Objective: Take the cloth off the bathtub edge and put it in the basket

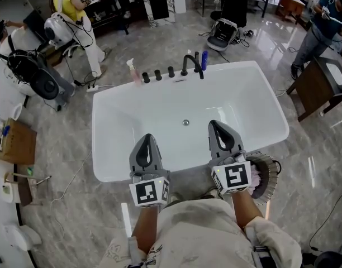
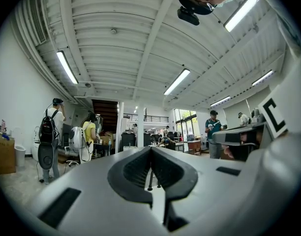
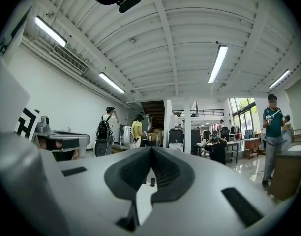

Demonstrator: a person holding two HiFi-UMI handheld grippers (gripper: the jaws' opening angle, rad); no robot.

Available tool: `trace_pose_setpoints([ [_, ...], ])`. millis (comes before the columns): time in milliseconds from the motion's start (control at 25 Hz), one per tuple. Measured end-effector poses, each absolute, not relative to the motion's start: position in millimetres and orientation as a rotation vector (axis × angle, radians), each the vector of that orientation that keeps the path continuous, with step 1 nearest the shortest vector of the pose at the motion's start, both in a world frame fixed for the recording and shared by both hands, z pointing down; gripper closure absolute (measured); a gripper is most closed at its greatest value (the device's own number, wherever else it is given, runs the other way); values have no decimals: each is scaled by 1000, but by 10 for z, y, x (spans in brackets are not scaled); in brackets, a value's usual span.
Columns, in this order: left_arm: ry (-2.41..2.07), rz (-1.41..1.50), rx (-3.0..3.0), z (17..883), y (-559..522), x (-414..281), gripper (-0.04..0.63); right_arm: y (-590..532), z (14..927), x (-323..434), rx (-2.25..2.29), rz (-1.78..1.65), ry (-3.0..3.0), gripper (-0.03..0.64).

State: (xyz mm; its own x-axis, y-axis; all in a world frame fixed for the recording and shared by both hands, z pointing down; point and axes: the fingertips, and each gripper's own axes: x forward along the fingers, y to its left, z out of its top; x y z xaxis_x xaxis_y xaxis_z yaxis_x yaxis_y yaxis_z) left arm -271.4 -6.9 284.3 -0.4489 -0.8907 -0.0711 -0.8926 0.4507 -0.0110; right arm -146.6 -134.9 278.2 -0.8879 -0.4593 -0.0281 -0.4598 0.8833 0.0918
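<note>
Left gripper [image 1: 148,139]: held level above the near side of the tub. In its own view the fingers [image 2: 140,168] are pressed together at the tips and nothing lies between them.
Right gripper [image 1: 215,125]: level beside the left one, a little farther right. Its fingers [image 3: 163,168] also meet at the tips and pinch nothing.
Basket [image 1: 270,176]: a round, ribbed basket on the floor just beside the right gripper's marker cube [image 1: 233,177], which partly hides it.
Cloth [image 1: 254,177]: a pale pinkish bundle shows inside the basket's rim, right of the cube. It appears to be the cloth, though only a small part is in view.
Bathtub [image 1: 107,149]: a white freestanding tub. As much of its rim as can be seen is bare, with no cloth draped on it. The grippers cover some of the near edge.
Tub basin: empty and dry-looking, with the drain [image 1: 185,122] in the middle of the floor.
Far rim: a black faucet [image 1: 192,65], a row of black knobs [image 1: 158,74], a pink bottle [image 1: 131,70] and a blue bottle [image 1: 204,60] stand there, well apart from both grippers.
Room beyond: other people are at desks and equipment and take no part in the task.
Done: judging by the bare rim and the bundle in the basket, the cloth has been taken off the edge and put in.
Left: probably nothing of the task itself. Both grippers are free and clear of the basket, so at most they need lowering or pulling back.
</note>
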Motion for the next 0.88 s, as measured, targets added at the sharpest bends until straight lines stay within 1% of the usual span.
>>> trace_pose_setpoints([
  [880, 2608, 42, -1643, 2947, -297, -2706, 592, -1553, 2959, -1452, -786, 156, 3083, 627],
])
